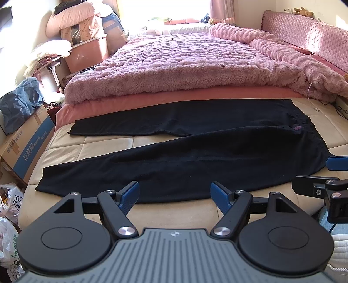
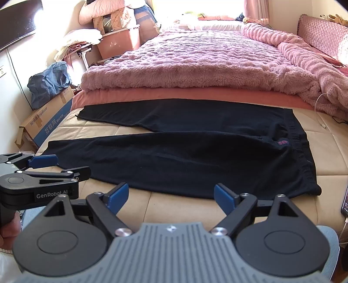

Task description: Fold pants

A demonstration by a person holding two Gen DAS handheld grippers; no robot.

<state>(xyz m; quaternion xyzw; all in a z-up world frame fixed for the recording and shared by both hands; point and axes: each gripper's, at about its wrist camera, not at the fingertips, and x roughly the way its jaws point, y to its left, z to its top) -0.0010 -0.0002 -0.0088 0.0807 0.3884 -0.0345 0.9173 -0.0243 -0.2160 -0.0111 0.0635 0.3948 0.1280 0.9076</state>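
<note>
A home bedroom: a bed under a pink blanket, stuffed toys, cardboard boxes alongside.

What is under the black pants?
The pants lie flat on a beige tufted cushion surface, bare around them. What lies directly beneath the fabric is covered. Both grippers hover open nearby.

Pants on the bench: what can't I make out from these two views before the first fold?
- Pants, both views: the black fabric hides seams, pockets and front or back.
- Waistband label, right wrist view: too small to read.
- Right gripper, left wrist view: cut by the edge.
- Phone, right wrist view: cut by the edge.
</note>
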